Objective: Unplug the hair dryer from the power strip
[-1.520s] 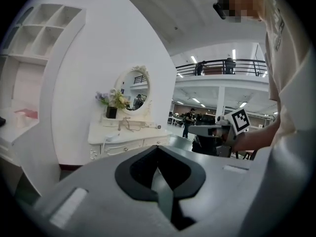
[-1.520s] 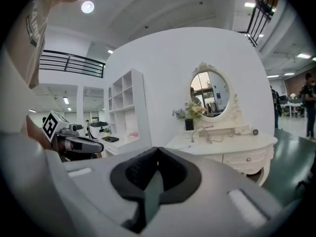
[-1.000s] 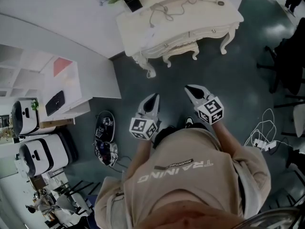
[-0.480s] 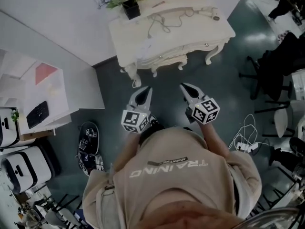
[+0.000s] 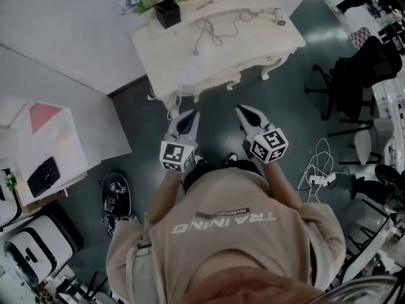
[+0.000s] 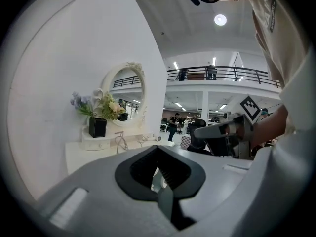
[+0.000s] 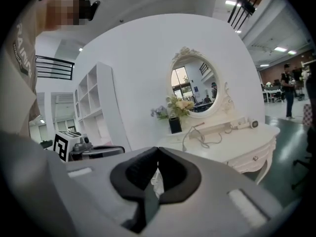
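The white hair dryer (image 5: 273,14) lies at the right end of a cream dressing table (image 5: 266,43); the right gripper view shows the dryer (image 7: 245,124) too. Its cord (image 5: 215,27) loops across the top towards a long white piece (image 5: 189,67) near the front left edge, which may be the power strip. My left gripper (image 5: 188,120) and right gripper (image 5: 243,113) are held side by side over the floor, short of the table's front. Both point at the table, shut, with nothing in them. In their own views, each has its pads closed: left gripper (image 6: 158,151), right gripper (image 7: 158,151).
A black pot of flowers (image 5: 166,8) and an oval mirror (image 7: 192,85) stand at the table's back. A white shelf unit (image 5: 44,138) is at the left. Office chairs (image 5: 354,75) and a floor power strip with cables (image 5: 319,179) are at the right. Black gear (image 5: 117,195) lies on the floor.
The person has walked towards the dressing table, which now lies closer in the head view. Both grippers moved forward together and stayed shut.
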`<action>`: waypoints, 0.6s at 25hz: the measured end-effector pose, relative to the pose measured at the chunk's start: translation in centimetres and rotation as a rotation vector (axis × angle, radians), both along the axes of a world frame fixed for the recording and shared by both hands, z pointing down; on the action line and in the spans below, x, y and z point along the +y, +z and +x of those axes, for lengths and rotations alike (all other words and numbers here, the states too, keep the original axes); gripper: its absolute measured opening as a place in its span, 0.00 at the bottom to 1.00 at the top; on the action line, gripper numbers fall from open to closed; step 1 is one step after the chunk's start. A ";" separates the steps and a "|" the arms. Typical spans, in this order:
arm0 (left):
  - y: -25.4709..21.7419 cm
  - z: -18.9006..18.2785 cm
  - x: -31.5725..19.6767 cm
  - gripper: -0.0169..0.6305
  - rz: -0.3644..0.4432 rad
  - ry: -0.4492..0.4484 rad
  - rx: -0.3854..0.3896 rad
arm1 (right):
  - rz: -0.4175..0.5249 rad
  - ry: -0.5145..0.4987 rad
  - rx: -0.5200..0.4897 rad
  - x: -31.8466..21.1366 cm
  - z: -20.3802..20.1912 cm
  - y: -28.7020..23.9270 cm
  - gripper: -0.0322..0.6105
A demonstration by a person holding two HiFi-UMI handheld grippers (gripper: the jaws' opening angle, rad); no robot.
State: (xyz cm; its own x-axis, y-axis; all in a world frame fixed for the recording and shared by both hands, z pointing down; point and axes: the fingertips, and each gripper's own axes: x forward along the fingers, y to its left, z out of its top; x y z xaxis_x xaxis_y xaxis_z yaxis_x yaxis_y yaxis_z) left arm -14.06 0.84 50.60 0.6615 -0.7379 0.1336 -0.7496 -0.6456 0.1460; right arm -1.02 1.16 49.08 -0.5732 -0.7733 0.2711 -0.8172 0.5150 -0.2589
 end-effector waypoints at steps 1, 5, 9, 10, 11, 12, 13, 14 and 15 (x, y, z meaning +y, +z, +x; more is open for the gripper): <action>0.3 -0.1 -0.8 0.02 0.002 0.006 -0.002 | 0.002 0.000 0.011 -0.7 -0.1 0.3 0.06; 2.5 -0.6 -3.1 0.02 -0.028 -0.002 -0.032 | -0.011 -0.015 0.078 -2.4 -0.2 2.4 0.06; 3.9 -1.1 -4.2 0.02 -0.091 -0.023 -0.036 | -0.021 -0.035 0.096 -4.1 -0.1 3.8 0.06; 3.8 -1.0 -4.6 0.02 -0.089 -0.026 -0.042 | -0.023 -0.041 0.088 -4.9 0.1 4.0 0.06; 3.6 -0.9 -5.0 0.02 -0.082 -0.031 -0.052 | -0.028 -0.046 0.071 -5.8 0.3 4.3 0.06; 3.4 -0.9 -5.6 0.02 -0.074 -0.040 -0.066 | -0.035 -0.050 0.045 -6.8 0.3 4.6 0.06; 3.3 -0.9 -6.2 0.02 -0.065 -0.051 -0.082 | -0.044 -0.056 0.017 -8.0 0.4 4.9 0.06; 3.1 -0.8 -6.9 0.02 -0.062 -0.065 -0.098 | -0.051 -0.065 -0.007 -9.2 0.4 5.1 0.06; 3.0 -0.7 -7.6 0.02 -0.066 -0.078 -0.107 | -0.050 -0.077 -0.018 -10.4 0.4 5.1 0.06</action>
